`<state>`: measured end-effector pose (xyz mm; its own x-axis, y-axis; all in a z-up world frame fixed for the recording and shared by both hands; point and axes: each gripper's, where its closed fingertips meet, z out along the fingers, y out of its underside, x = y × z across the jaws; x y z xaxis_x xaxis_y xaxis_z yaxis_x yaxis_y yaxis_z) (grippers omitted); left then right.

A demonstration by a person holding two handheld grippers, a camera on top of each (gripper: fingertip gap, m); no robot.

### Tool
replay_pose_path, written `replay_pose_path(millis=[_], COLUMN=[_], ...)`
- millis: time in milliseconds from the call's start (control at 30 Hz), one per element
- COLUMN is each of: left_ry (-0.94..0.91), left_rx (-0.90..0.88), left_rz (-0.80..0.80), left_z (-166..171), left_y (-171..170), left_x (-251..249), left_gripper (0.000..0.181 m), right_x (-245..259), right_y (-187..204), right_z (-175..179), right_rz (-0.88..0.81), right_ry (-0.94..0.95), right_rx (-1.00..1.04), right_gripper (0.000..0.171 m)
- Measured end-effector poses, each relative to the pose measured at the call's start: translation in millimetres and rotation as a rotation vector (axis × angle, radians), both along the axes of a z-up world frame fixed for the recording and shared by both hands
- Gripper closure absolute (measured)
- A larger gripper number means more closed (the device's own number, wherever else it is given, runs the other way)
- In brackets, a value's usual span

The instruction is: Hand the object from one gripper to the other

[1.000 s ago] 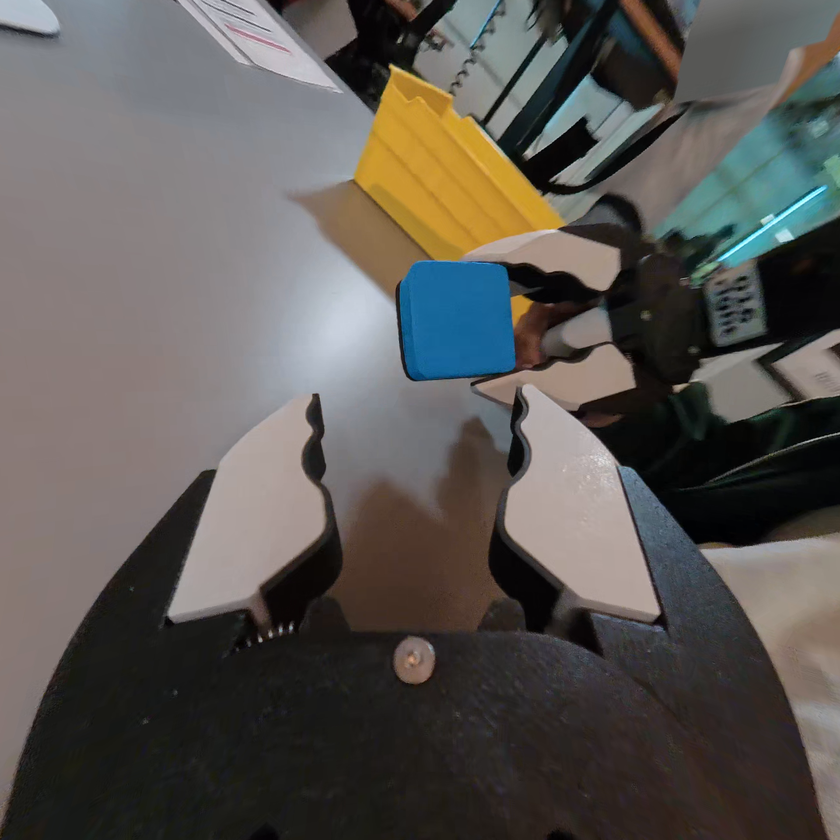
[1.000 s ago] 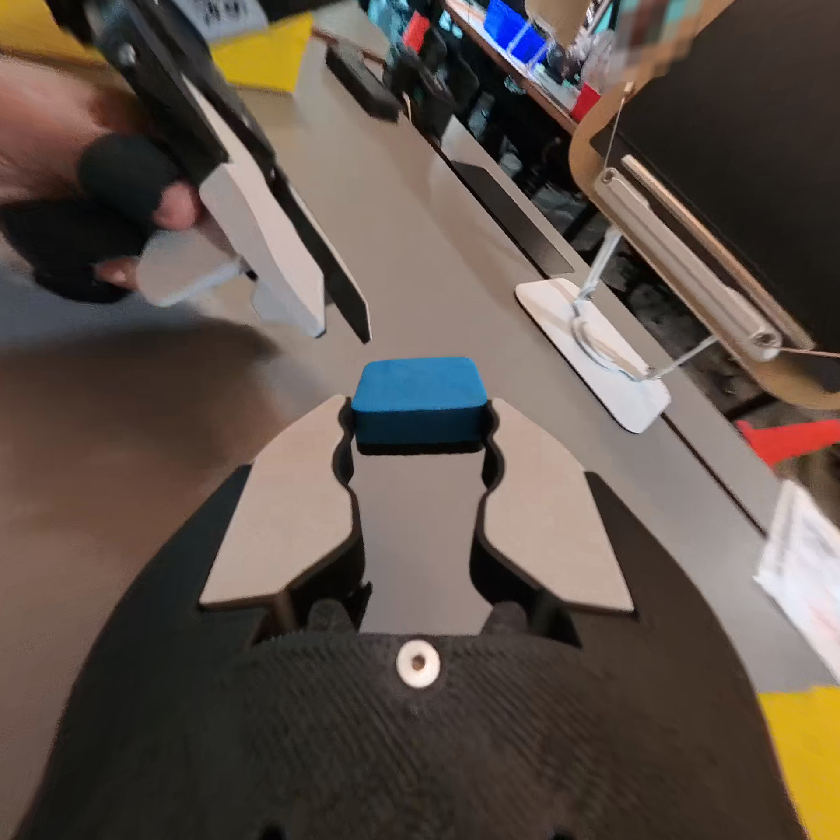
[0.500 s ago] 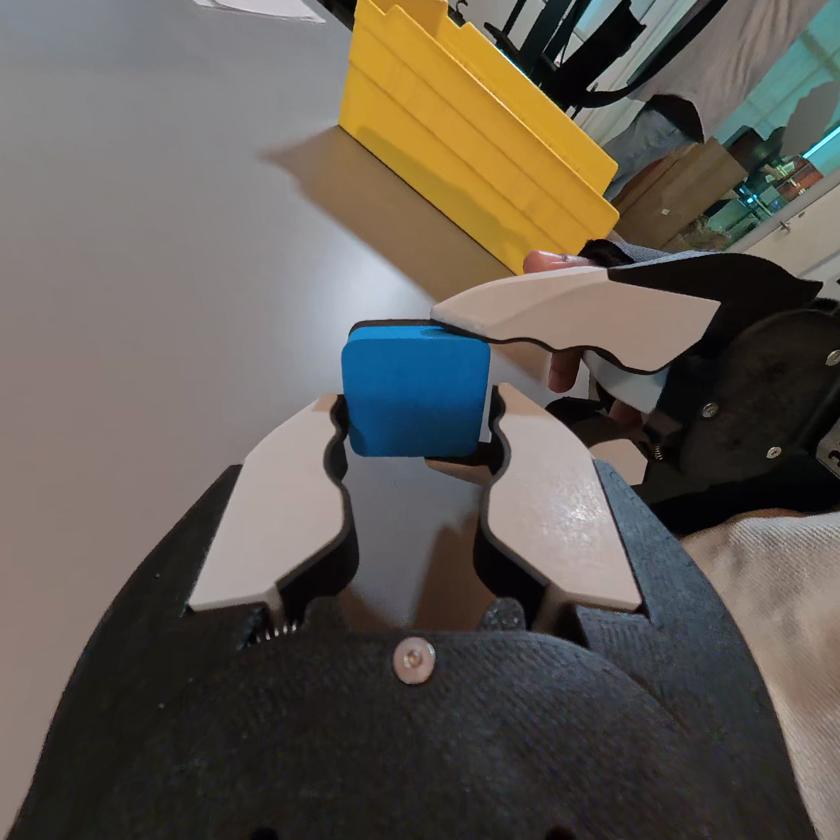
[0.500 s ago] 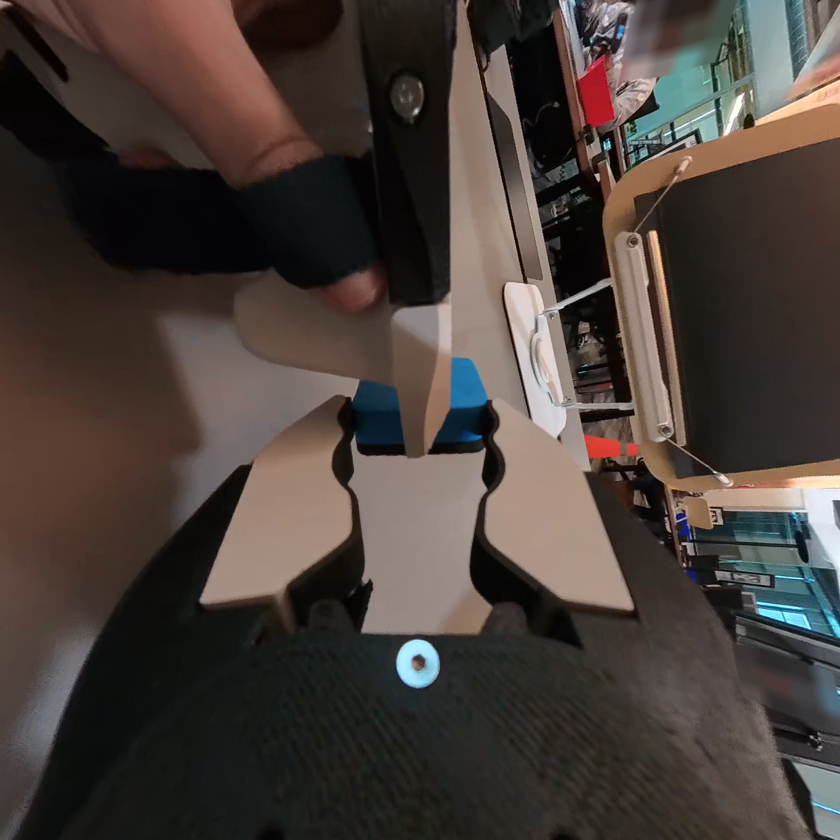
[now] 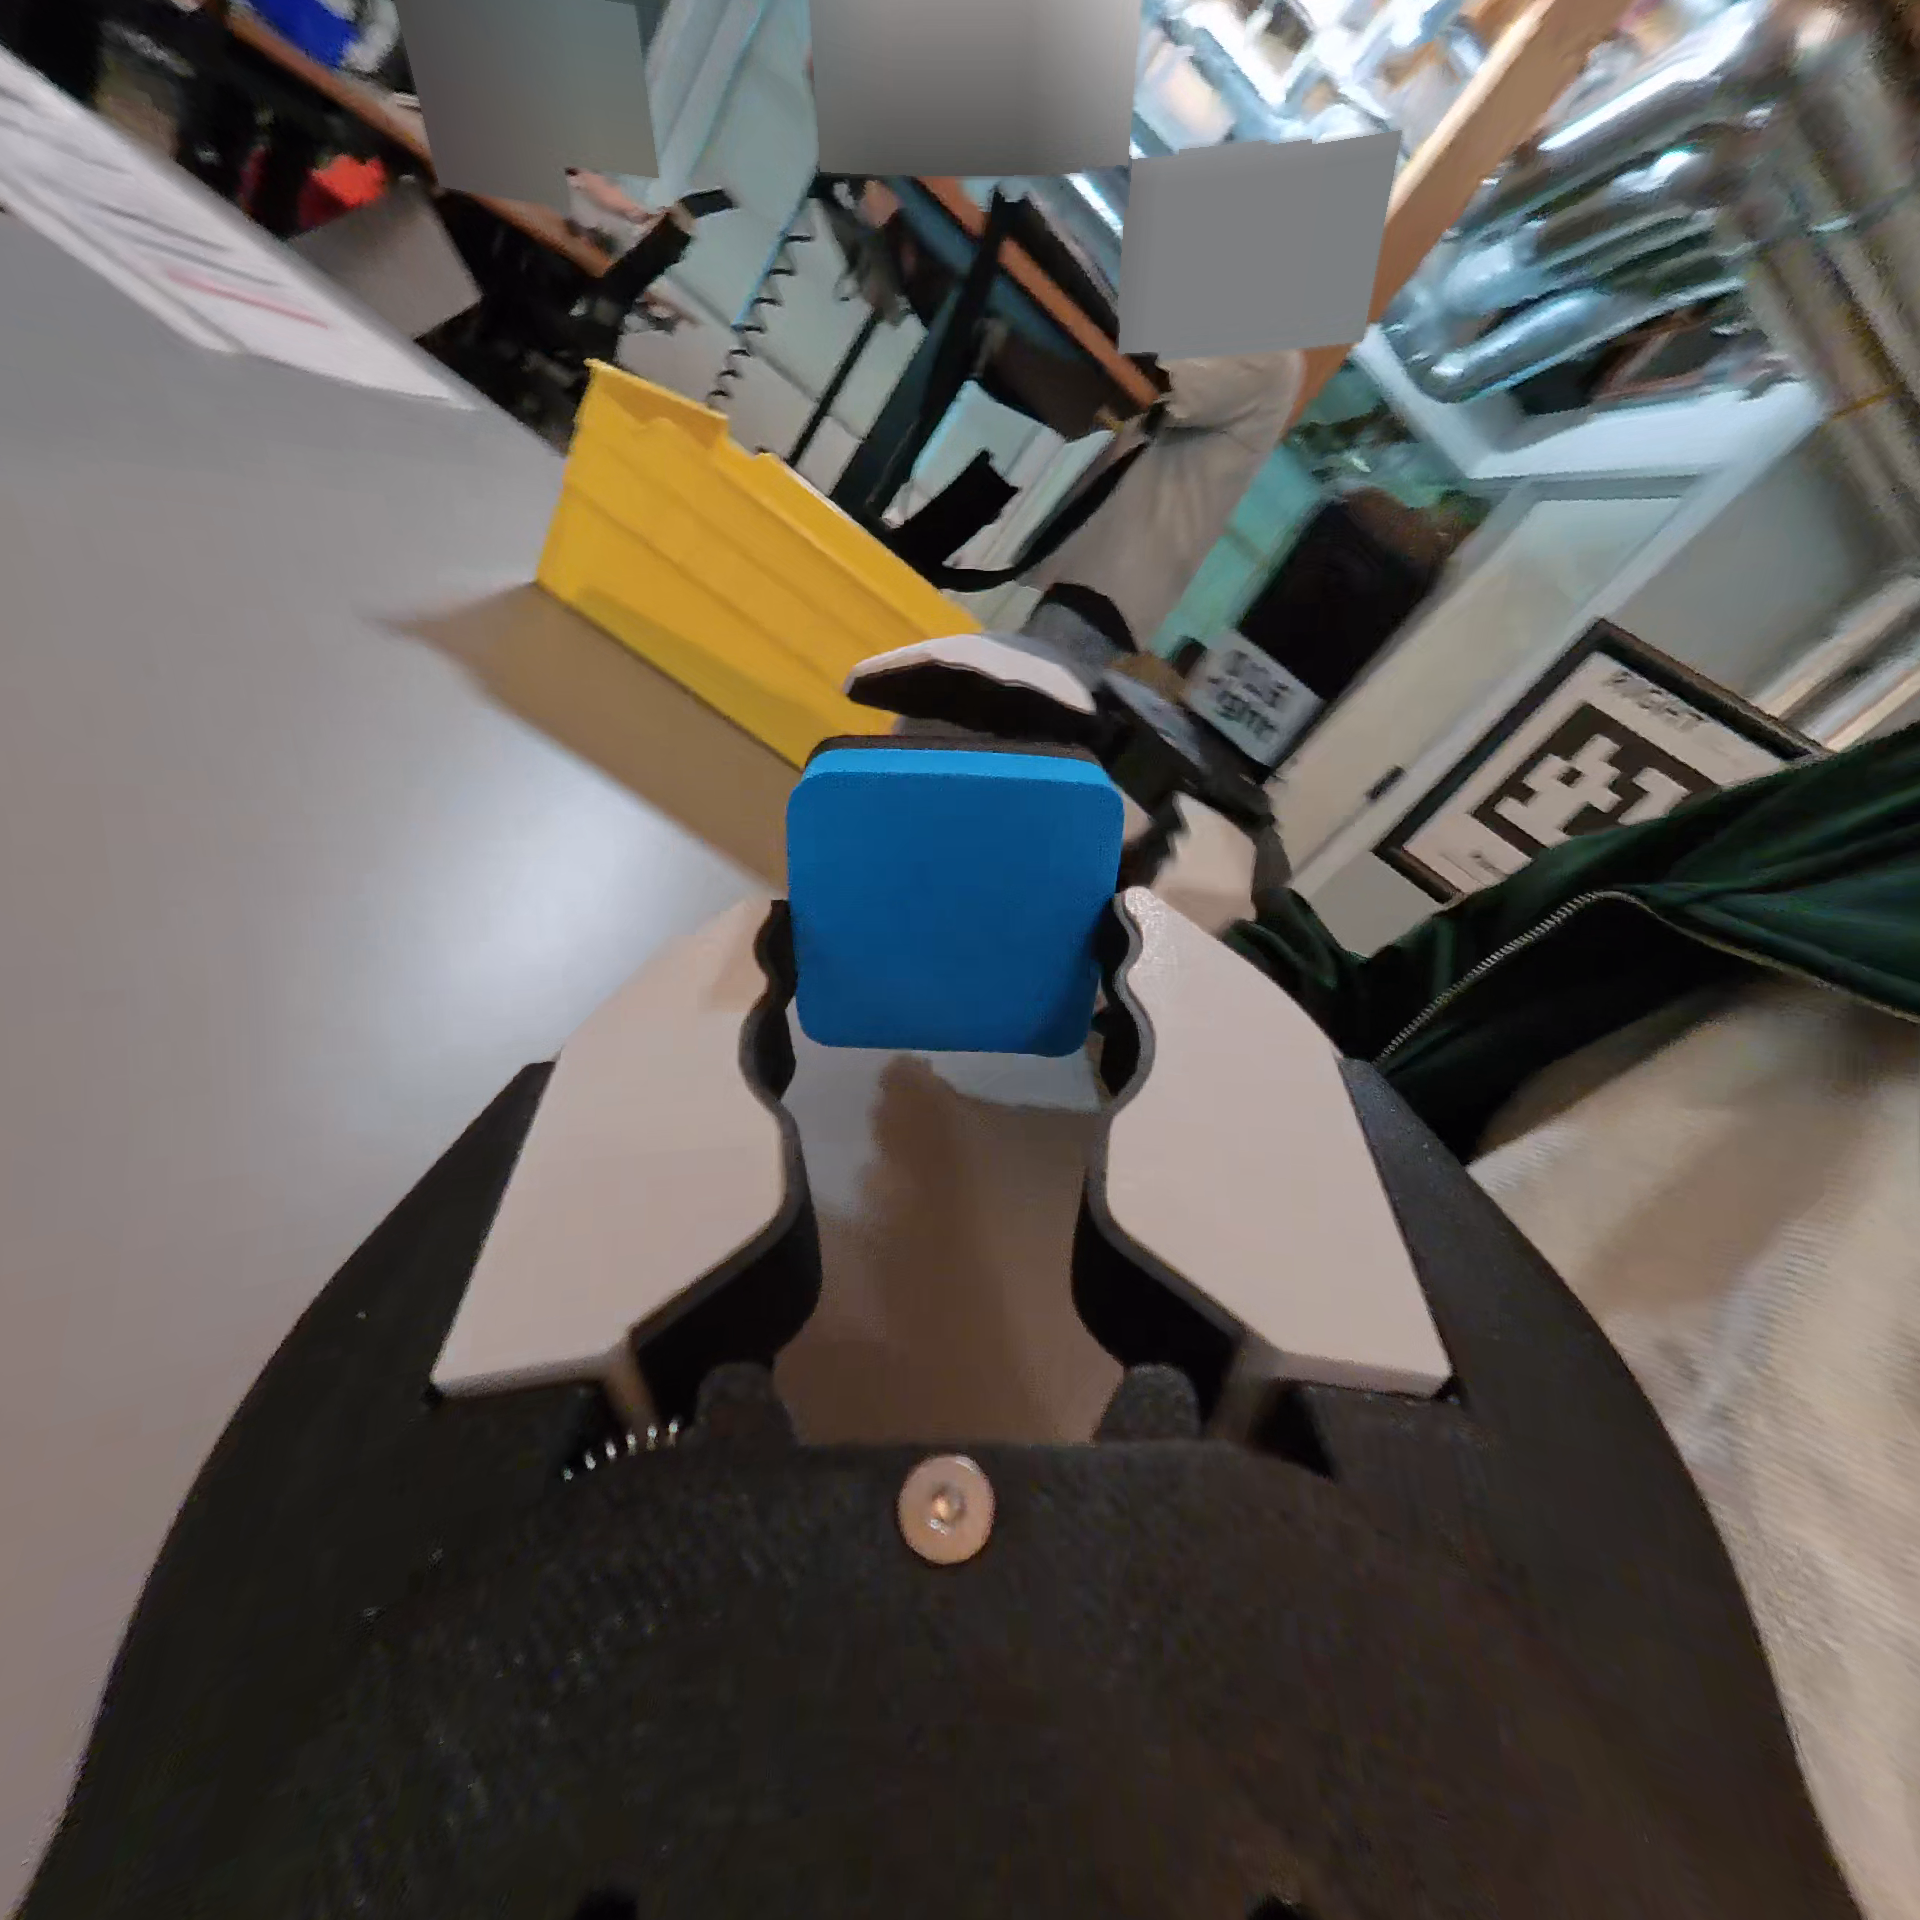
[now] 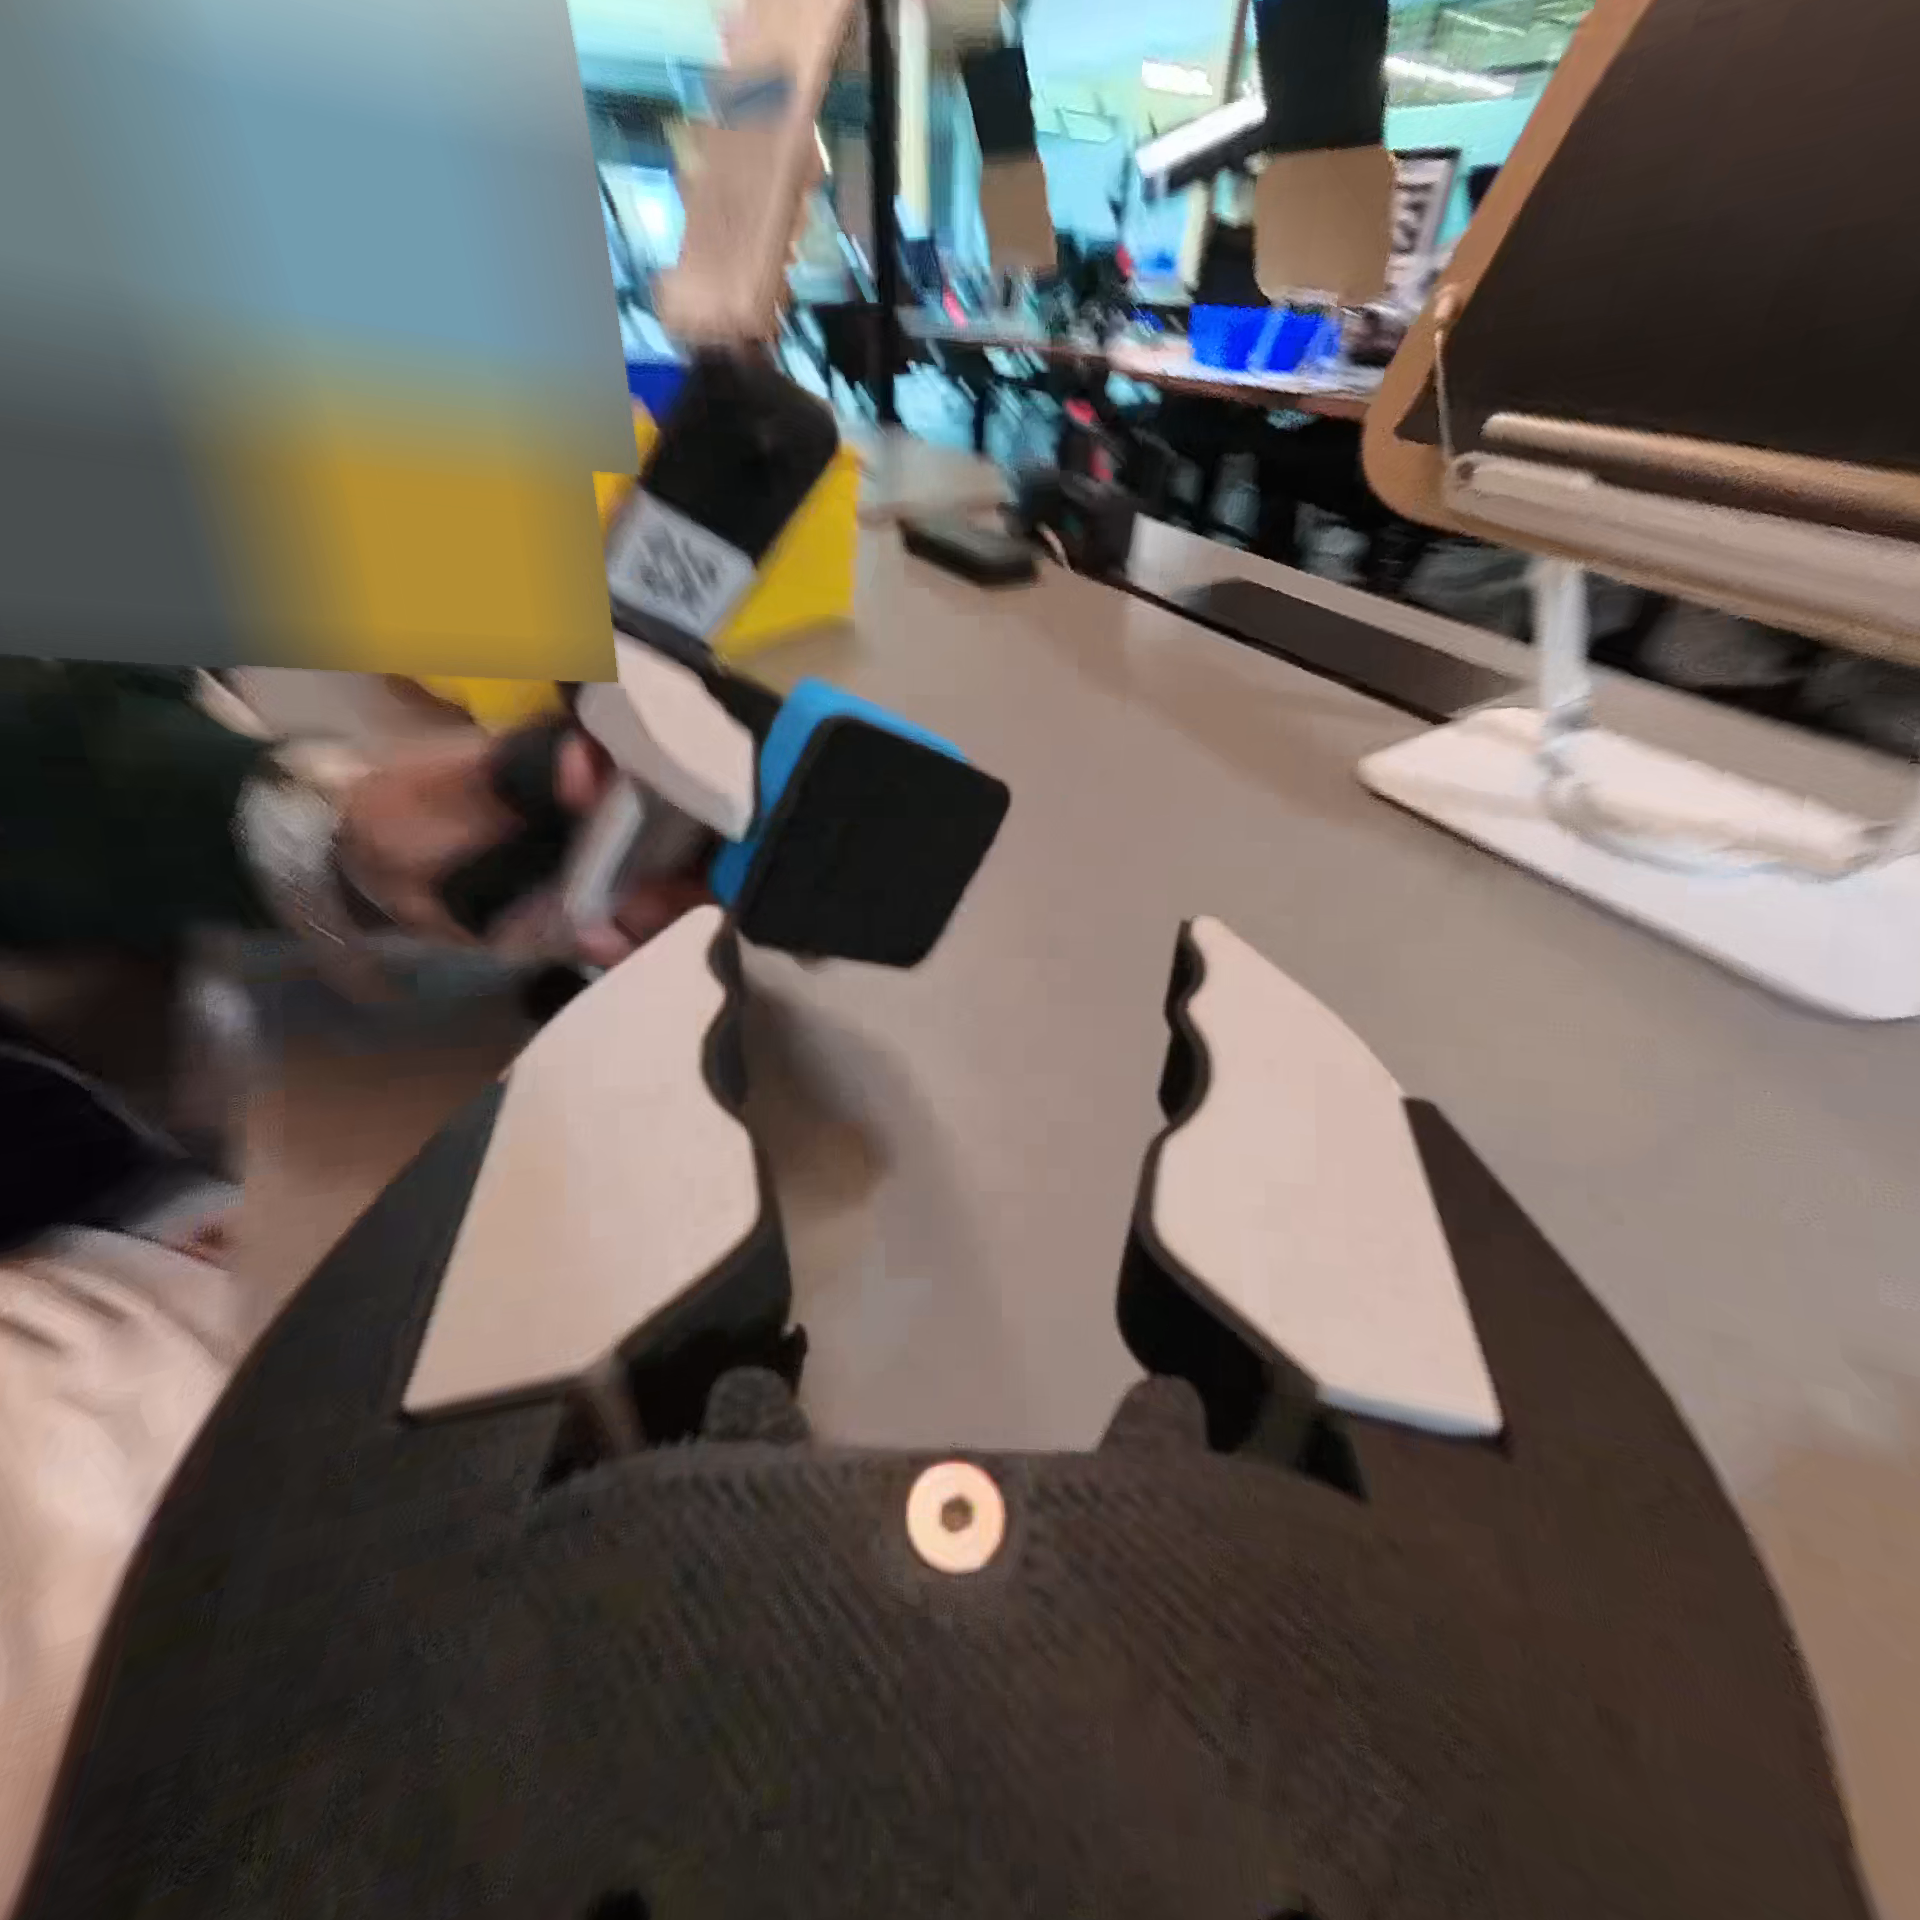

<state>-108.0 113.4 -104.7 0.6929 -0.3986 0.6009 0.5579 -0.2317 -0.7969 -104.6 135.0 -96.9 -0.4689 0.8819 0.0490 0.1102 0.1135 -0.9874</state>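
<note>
Left gripper (image 5: 945, 935) clamped on blue foam block (image 5: 951, 899) above grey table (image 5: 260, 831); right gripper (image 6: 956, 977) fingers spread, empty, just beside it.

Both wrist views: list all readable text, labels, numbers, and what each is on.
Wording not transcribed; bearers only.
Paper sheet: print, blurred.
Tag on right gripper: coded pattern, blurred.
Framed black-and-white marker board: small caption.
Other tag on left gripper: coded pattern, blurred.
Blue block: no writing.
</note>
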Motion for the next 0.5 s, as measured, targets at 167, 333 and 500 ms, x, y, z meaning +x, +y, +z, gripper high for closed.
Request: replay_pose_path(millis=[167,333,500], left_ry=[-0.040,0.040,0.145], left_rx=[0.090,0.065,0.049], left_rz=[-0.089,-0.108,-0.170], left_z=[9.7,2.9,-3.6], left_y=[-2.5,-1.0,-0.7], left_x=[13.5,20.6,40.1], left_gripper=[0.125,0.125,0.125], right_x=[8.5,9.0,10.9], right_y=[3.3,-13.1,-26.6], right_z=[23.7,16.7,11.9], right_rz=[0.161,0.206,0.259], right_ry=[-0.045,-0.091,-0.141], right_rx=[-0.501,-0.483,-0.508], right_gripper=[0.098,0.093,0.098])
